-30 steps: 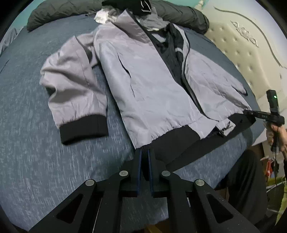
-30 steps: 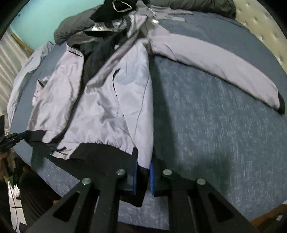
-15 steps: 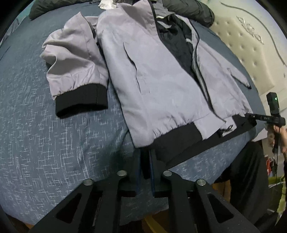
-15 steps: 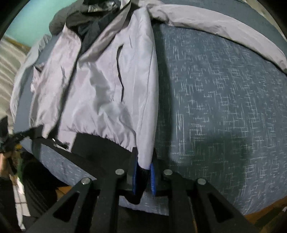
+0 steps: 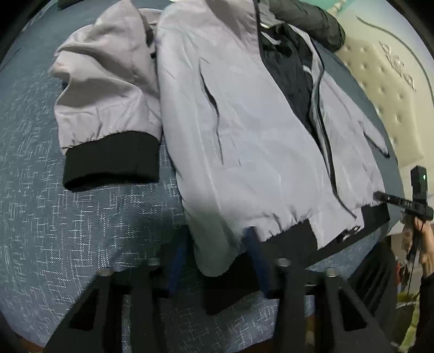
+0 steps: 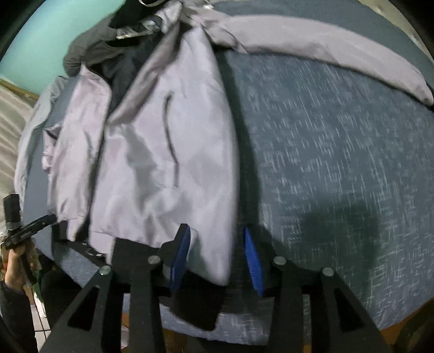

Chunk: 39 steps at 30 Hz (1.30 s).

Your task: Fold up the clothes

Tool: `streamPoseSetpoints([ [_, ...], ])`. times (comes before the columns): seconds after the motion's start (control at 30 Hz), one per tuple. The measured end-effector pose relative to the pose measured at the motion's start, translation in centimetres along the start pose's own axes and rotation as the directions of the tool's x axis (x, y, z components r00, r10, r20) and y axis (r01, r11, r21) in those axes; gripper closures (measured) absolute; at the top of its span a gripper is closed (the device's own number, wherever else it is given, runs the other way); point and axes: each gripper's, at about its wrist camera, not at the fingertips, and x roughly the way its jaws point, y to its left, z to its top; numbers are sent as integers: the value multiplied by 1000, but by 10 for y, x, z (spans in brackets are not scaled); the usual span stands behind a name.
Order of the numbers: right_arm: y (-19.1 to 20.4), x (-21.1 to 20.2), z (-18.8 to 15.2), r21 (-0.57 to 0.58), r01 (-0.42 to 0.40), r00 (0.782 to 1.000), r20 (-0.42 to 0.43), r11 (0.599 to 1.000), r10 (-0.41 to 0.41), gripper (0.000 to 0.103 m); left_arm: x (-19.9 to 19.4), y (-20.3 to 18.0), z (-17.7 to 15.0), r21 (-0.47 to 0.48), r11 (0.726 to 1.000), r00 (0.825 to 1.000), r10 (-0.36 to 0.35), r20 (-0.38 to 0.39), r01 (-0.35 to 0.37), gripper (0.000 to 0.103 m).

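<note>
Left wrist view. Grey jacket [image 5: 257, 141] with black ribbed hem and cuffs, spread front-up on a blue-grey bedspread [image 5: 67, 230]; zip open, black lining showing down the middle. One sleeve [image 5: 108, 89] folded back on itself beside the body, black cuff [image 5: 111, 160] turned toward the camera. Dark padded garment [image 5: 306, 21] bunched at the collar end; cream tufted headboard [image 5: 388, 89] beyond. Left gripper [image 5: 217, 258] angled steeply down at the near hem corner, jaws opening, blue pads standing clear on either side of the grey-and-black corner lying between them. Right gripper [image 5: 379, 197] at the far hem corner, seen side-on, a hand [image 5: 423, 244] on its grip below.

Right wrist view, blurred. Same jacket [image 6: 162, 163] from the other side, the second sleeve [image 6: 325, 54] stretched out flat across the bedspread [image 6: 339, 163]. Right gripper [image 6: 217, 260] pointing steeply down, jaws opening; hem corner between the blue pads [image 6: 180, 255], apparently brushing the left pad, well clear of the right pad. Left gripper [image 6: 48, 218] at the opposite hem corner, held by a hand [image 6: 16, 263]; its opening not readable here. Teal wall [image 6: 54, 32] behind.
</note>
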Motion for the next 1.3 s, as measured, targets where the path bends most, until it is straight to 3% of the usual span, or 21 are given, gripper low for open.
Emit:
streamPoseSetpoints([
  [0.03,-1,1,-2,-3,-5,1000,2,1000,5,82,0,-2,-1,12,1000,1000,5,-3,-5,88],
  [0.13,-1,-1,-8,-24,-6,1000,13,1000,6,89,-3,-7,-5,49,999,1000,21,-12,-20,95],
  [0.3,5,-2,-31,-99,21,1000,-13,995,-22,92,-11,-16,-15,114,993,999,47,-28,-44,96],
  [0.4,-3,2,-38,-81,3,1000,-23,997,-5,92,-3,-13,-21,117,991,995,69,-69,-61,94],
  [0.53,-5,-9,-30,-57,6,1000,3,998,-6,82,-12,-19,-16,120,987,993,113,-44,-108,82],
  [0.6,-3,-22,-23,-64,38,999,39,997,-35,80,-28,-24,-10,124,982,990,140,2,-139,79],
  [0.67,-2,-41,-12,-53,42,995,97,998,-37,68,-44,-25,1,106,981,986,155,55,-160,72],
  [0.7,-1,-51,-4,-45,37,991,134,998,-30,67,-52,-27,9,97,982,984,154,86,-162,66],
  [0.83,12,-70,26,-64,-15,975,220,998,29,65,-68,-33,33,99,978,971,168,169,-186,65],
  [0.9,19,-71,40,-86,-29,970,240,996,49,63,-86,-15,33,83,976,962,181,202,-201,65],
  [1.07,40,-57,84,-86,-65,963,257,994,85,56,-55,-26,67,57,980,954,171,245,-190,61],
  [1.3,49,-35,146,-29,-54,957,284,998,61,53,-10,-32,100,70,980,948,161,276,-187,59],
])
